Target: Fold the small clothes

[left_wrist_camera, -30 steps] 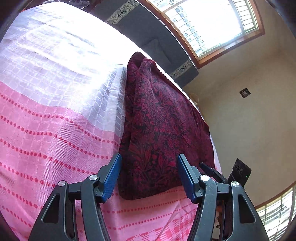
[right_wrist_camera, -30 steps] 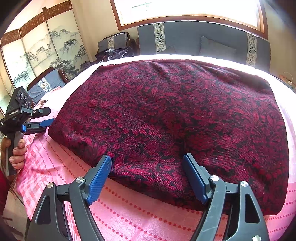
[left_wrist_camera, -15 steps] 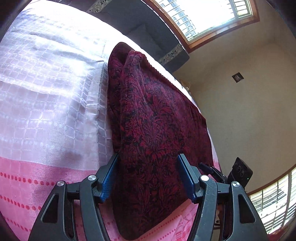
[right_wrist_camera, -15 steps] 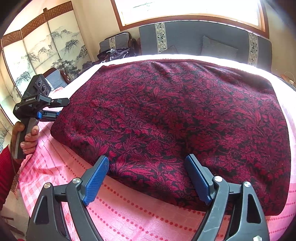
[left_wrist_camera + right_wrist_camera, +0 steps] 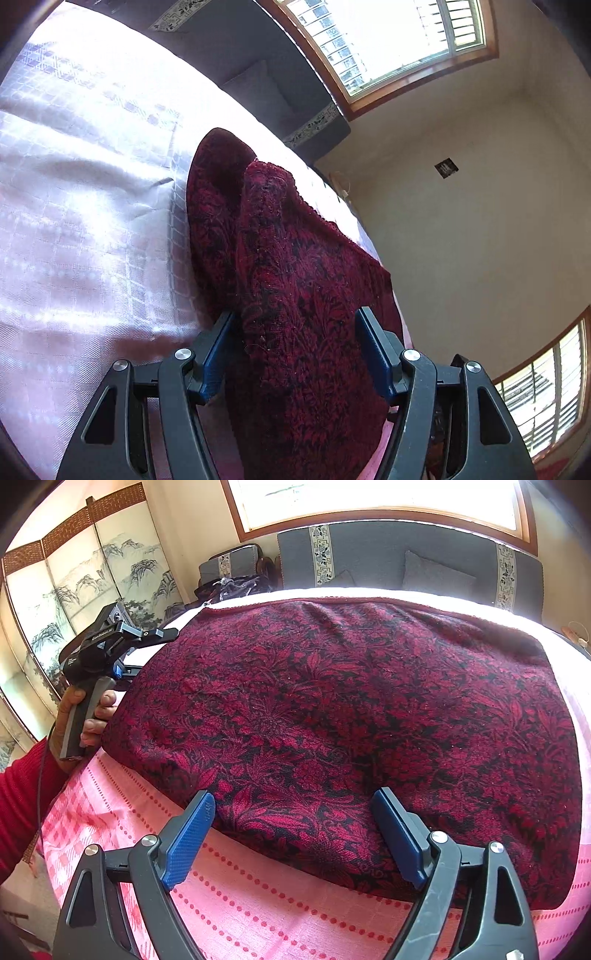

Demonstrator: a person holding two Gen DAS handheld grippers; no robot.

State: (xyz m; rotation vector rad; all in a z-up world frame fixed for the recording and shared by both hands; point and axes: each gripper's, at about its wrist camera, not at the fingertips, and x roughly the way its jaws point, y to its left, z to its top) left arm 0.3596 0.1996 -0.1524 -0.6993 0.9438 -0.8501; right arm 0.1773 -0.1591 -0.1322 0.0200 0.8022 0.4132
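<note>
A dark red cloth with a black floral pattern (image 5: 351, 716) lies spread on the pink and white bedcover (image 5: 258, 897). My left gripper (image 5: 295, 332) is open, its blue fingers on either side of the cloth's left edge, where a fold of cloth (image 5: 269, 206) stands up. It also shows in the right wrist view (image 5: 147, 653), at the cloth's left side, held by a hand in a red sleeve. My right gripper (image 5: 295, 812) is open, its fingers straddling the cloth's near edge.
A grey sofa with patterned bands (image 5: 406, 557) stands behind the bed under a bright window (image 5: 380, 498). A painted folding screen (image 5: 74, 590) stands at the left. A dark chair with clothes (image 5: 236, 576) is beside the sofa.
My left gripper has moved forward along the cloth's left edge, and the cloth edge now lies further between its fingers. My right gripper has barely moved.
</note>
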